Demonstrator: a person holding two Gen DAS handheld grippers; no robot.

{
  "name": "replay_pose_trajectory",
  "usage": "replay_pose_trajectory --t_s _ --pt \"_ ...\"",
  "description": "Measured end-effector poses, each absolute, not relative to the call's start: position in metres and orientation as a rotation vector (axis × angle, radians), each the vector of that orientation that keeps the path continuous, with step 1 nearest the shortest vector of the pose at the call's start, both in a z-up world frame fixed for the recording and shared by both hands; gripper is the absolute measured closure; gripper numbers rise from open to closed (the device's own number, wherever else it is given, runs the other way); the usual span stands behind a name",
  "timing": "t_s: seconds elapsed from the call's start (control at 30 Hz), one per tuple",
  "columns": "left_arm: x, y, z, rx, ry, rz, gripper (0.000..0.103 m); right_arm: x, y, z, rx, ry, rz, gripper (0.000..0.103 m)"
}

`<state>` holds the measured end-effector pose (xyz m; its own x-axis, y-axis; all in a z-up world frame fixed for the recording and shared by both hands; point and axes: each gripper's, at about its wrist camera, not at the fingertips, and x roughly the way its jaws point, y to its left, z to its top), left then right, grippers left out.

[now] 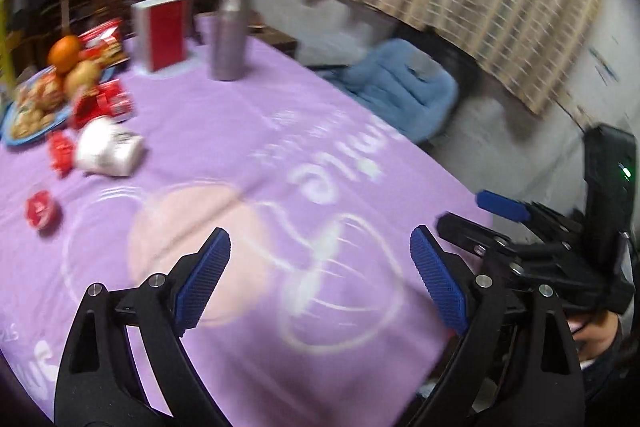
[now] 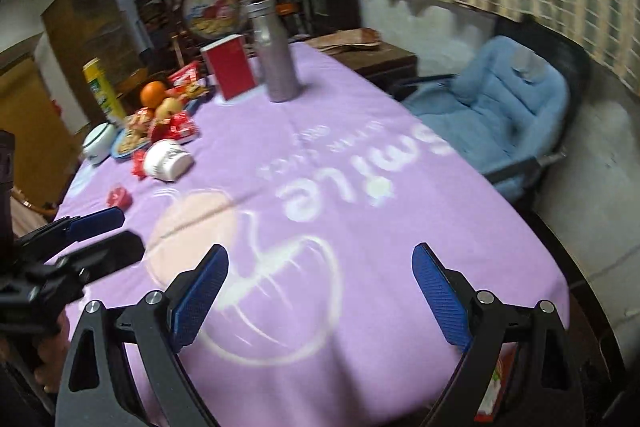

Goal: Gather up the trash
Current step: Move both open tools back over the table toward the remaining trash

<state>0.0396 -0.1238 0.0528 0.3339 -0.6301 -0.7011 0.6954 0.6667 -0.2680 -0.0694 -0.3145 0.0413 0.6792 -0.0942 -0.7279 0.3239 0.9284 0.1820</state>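
A tipped white paper cup (image 1: 109,147) (image 2: 167,159) lies on the purple tablecloth (image 1: 280,155) (image 2: 360,155) at the far left. Red wrappers lie by it: one crumpled beside the cup (image 1: 61,154) (image 2: 138,163), one nearer alone (image 1: 41,209) (image 2: 119,196). My left gripper (image 1: 320,247) is open and empty over the cloth's near middle; it also shows in the right wrist view (image 2: 114,231). My right gripper (image 2: 320,263) is open and empty above the near edge; it shows at the right of the left wrist view (image 1: 476,211).
A blue plate of fruit and snacks (image 1: 36,103) (image 2: 136,135), red snack packs (image 1: 106,103), a red box (image 1: 162,33) (image 2: 232,67) and a steel bottle (image 1: 232,27) (image 2: 276,55) stand at the table's far end. A blue cushioned chair (image 1: 404,87) (image 2: 500,99) is at the right.
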Motion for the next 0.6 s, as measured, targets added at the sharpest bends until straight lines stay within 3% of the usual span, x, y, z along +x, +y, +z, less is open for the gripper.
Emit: replay_pose_trajectory --t_s 0.6 --pt "0.183 0.024 -0.001 -0.178 0.979 -0.249 0.013 0.107 -0.221 0.023 0.237 0.911 0.011 0.011"
